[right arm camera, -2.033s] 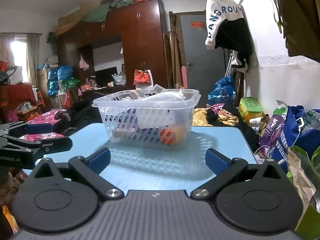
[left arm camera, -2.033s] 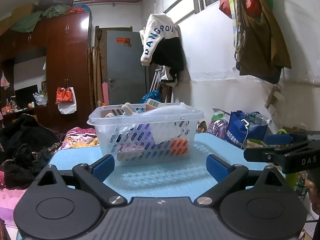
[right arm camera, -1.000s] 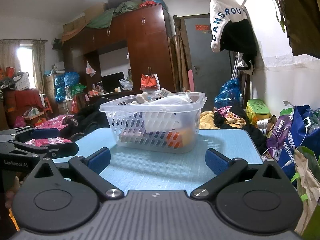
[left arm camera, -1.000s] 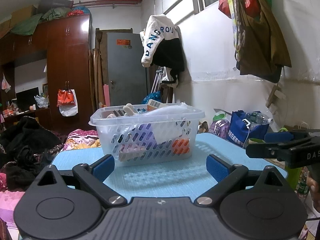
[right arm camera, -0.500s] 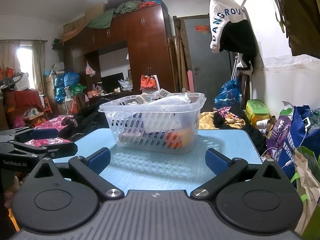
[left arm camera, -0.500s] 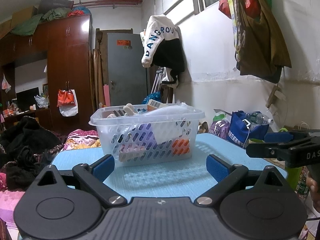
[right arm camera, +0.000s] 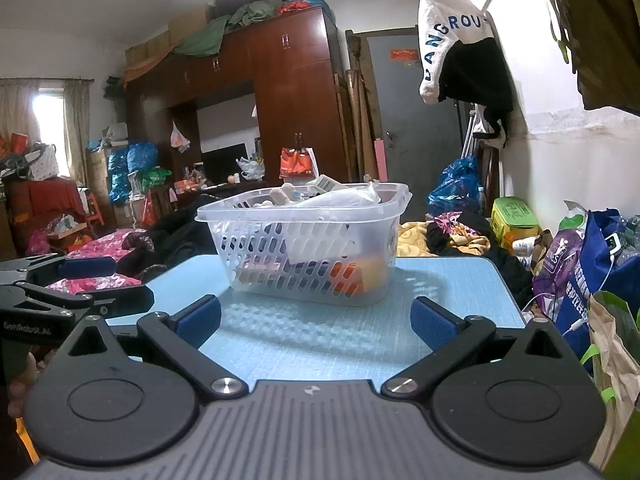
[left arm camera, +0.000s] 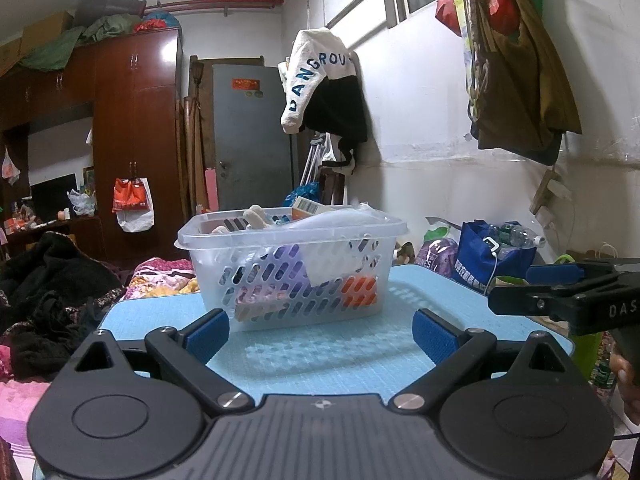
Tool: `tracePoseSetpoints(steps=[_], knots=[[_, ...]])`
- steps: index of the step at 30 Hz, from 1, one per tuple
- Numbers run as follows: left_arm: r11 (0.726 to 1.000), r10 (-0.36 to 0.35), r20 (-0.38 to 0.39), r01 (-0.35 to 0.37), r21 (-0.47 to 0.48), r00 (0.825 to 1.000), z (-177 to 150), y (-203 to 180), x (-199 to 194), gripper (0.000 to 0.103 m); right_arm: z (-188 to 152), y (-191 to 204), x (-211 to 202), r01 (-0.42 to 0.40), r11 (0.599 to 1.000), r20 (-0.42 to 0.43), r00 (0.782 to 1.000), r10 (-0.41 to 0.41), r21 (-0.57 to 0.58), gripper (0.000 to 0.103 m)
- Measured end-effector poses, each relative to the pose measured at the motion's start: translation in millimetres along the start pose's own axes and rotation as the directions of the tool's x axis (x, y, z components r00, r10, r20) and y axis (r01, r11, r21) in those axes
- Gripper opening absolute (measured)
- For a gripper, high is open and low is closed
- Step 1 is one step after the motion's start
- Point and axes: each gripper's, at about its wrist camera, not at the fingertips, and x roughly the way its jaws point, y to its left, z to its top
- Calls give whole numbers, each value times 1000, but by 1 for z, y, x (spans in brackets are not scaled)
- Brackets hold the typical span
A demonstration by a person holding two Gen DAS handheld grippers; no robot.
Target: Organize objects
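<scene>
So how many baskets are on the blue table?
1: the clear plastic basket stands on the blue table, ahead of both open grippers. Nothing else rests on the table.

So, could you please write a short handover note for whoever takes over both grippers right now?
Left gripper: open, empty, short of the basket.
Right gripper: open, empty, also short of it.
The clear perforated plastic basket stands on the light blue mat-topped table, full of mixed items, among them an orange packet and a white plastic bag.
Done: items look gathered in the basket; the table is bare around it.
Left: unclear; possibly moving the basket.
</scene>
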Motion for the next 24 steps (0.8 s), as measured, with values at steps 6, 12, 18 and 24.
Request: tracePoseSetpoints(steps=[6, 12, 18, 24], knots=[[1000, 1, -2, -1, 2, 1000, 0, -1, 1, 99, 0, -1, 0, 0, 1000, 0, 1000, 0, -2, 103], [1000, -5, -2, 5, 6, 1000, -2, -3, 1, 99, 0, 0, 0, 0, 1000, 0, 1000, 0, 0, 103], [1000, -9, -2, 9, 4, 1000, -2, -3, 1, 99, 0, 0, 0, 0, 1000, -1, 1000, 0, -1, 103], [1000, 2, -10, -2, 7, 1000, -3, -3, 4, 99, -3, -3, 3, 1, 1000, -7, 1000, -1, -1, 103]])
